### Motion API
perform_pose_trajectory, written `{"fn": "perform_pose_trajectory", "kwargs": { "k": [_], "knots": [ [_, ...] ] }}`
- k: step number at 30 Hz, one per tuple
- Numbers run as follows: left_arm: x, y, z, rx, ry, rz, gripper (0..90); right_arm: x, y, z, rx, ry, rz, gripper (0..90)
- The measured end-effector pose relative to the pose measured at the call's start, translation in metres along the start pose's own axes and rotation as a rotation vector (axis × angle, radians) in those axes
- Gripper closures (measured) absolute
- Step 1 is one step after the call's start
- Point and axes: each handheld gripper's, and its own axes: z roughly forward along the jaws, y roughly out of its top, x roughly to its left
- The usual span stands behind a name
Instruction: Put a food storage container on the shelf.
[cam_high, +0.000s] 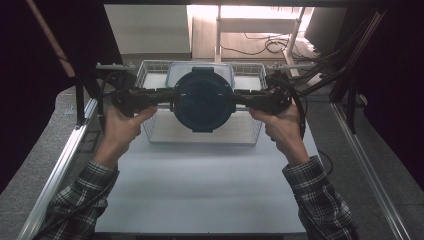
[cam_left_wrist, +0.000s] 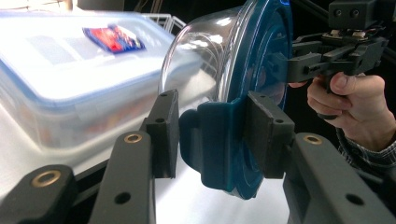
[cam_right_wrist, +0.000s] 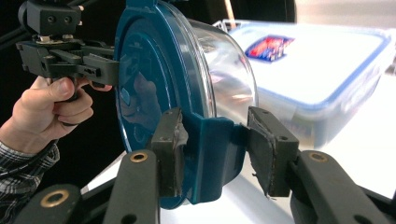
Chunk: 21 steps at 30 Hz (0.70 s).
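A round clear container with a dark blue lid (cam_high: 202, 100) hangs in the air over a wire basket (cam_high: 200, 142), lid turned toward the person. My left gripper (cam_high: 172, 95) is shut on the blue latch flap (cam_left_wrist: 212, 140) at the lid's left side. My right gripper (cam_high: 234, 97) is shut on the opposite latch flap (cam_right_wrist: 215, 154). In the left gripper view my own jaws (cam_left_wrist: 215, 135) clamp the flap, and the right gripper (cam_left_wrist: 299, 67) meets the far rim. The right gripper view has its jaws (cam_right_wrist: 217, 149) on the flap and the left gripper (cam_right_wrist: 100, 67) beyond.
A rectangular clear box with a blue-edged lid and a red-blue label (cam_left_wrist: 70, 79) lies in the basket behind the round container (cam_right_wrist: 322, 70). The basket stands at the far end of a white table (cam_high: 200, 190). Metal rails (cam_high: 65, 155) run along both sides.
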Motion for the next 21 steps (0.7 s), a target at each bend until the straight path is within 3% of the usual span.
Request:
{"fn": "perform_pose_trajectory", "kwargs": {
  "k": [3, 21],
  "knots": [
    [0.003, 0.011, -0.001, -0.006, -0.001, 0.002, 57.6, -0.001, 0.014, 0.001, -0.012, -0.004, -0.008, 57.5],
    [0.036, 0.056, 0.004, -0.037, -0.017, -0.033, 57.5, -0.018, 0.062, 0.015, -0.063, -0.022, -0.013, 57.6]
  ]
}}
